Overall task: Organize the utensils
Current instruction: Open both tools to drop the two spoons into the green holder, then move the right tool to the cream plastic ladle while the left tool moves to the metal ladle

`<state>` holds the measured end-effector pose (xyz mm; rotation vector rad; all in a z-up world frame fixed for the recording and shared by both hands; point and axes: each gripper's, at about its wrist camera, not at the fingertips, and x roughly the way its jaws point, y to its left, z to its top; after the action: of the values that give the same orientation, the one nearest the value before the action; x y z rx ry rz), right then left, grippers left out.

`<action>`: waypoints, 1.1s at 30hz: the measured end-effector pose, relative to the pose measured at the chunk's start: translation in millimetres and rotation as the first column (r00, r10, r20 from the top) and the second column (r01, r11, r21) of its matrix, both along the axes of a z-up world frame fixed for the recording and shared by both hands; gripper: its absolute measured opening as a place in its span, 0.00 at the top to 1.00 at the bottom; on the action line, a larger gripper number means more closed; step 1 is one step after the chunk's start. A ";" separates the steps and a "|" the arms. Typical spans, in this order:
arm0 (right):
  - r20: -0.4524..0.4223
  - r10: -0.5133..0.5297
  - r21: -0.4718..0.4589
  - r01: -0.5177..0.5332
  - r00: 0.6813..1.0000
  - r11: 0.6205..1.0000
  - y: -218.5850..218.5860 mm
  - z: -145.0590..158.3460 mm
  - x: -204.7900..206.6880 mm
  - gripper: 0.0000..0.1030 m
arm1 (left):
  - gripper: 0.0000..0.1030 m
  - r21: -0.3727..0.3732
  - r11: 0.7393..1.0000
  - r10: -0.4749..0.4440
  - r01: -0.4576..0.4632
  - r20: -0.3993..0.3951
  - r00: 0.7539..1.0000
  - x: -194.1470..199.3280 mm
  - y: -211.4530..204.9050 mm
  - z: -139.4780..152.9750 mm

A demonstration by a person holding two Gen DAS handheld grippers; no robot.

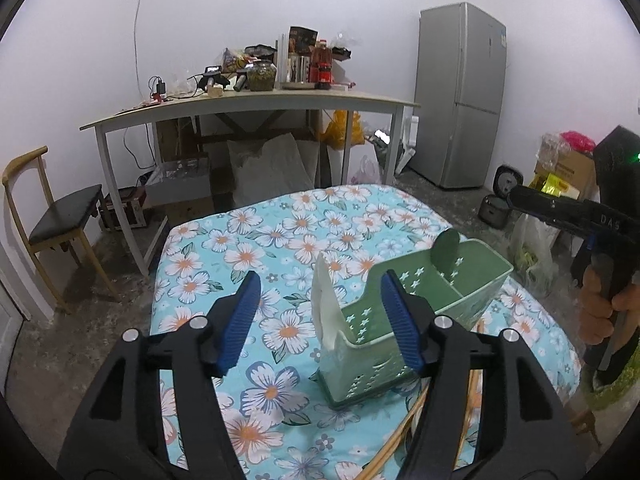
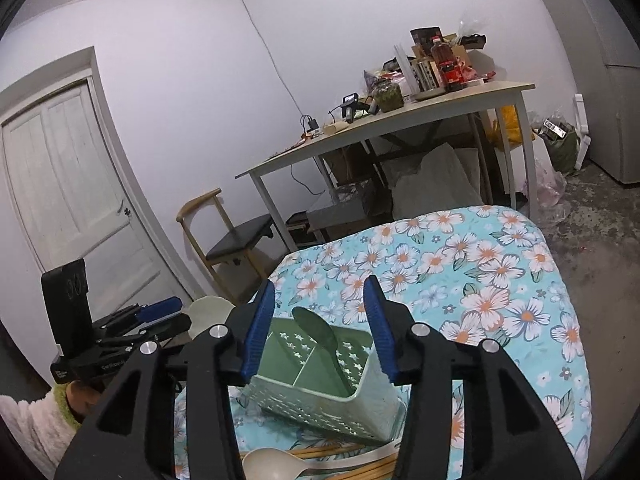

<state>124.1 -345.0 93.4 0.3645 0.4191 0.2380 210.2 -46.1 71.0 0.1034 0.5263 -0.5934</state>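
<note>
A pale green perforated utensil caddy (image 1: 360, 376) stands on the floral-cloth table (image 1: 280, 240). A white spoon (image 1: 324, 304) stands upright at its near end and a green spoon (image 1: 448, 248) in its far compartment. My left gripper (image 1: 320, 320) is open around the white spoon, pads apart from it. In the right wrist view my right gripper (image 2: 320, 328) is open above the caddy (image 2: 304, 404), with the green spoon (image 2: 316, 332) between its fingers, untouched. A beige spoon (image 2: 272, 464) and wooden chopsticks (image 2: 340, 452) lie in front of the caddy.
A cluttered desk (image 1: 248, 104) stands beyond the table, with a wooden chair (image 1: 60, 220) to its left and a grey fridge (image 1: 460, 96) to its right. A white door (image 2: 68, 184) shows in the right wrist view. Bags and boxes sit on the floor.
</note>
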 end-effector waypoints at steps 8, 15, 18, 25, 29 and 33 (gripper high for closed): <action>0.014 -0.021 0.000 0.021 1.000 1.000 2.2 1.5 -23.1 0.38 | 0.28 -0.064 0.997 0.037 -0.037 -0.009 0.999 -11.3 26.4 -0.1; 0.001 -0.030 -0.049 0.030 1.000 0.998 18.8 -10.3 -56.6 0.19 | 0.20 -0.128 0.990 0.043 -0.056 -0.099 0.994 -27.9 52.3 -16.8; -0.056 -0.036 -0.092 0.031 0.998 0.995 30.7 -27.1 -65.4 0.18 | 0.20 -0.127 0.991 0.030 -0.048 -0.145 0.989 -36.4 55.8 -30.4; -0.221 -0.055 -0.066 0.041 0.974 0.997 42.8 -78.2 -81.1 0.18 | 0.20 -0.146 0.989 -0.003 -0.032 -0.233 0.973 -54.9 54.1 -59.2; -0.276 -0.098 -0.043 0.089 0.956 0.995 38.4 -96.8 -86.7 0.18 | 0.20 -0.148 0.989 -0.018 -0.022 -0.261 0.965 -62.1 46.1 -71.4; -0.319 -0.135 -0.020 0.136 0.938 0.991 30.1 -111.0 -86.4 0.18 | 0.22 -0.155 0.988 -0.035 -0.009 -0.282 0.959 -68.9 34.8 -78.5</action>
<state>37.7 -314.8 -17.6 0.4342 0.7112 0.0429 141.3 -11.4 -7.6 -0.1285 0.7561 -0.6645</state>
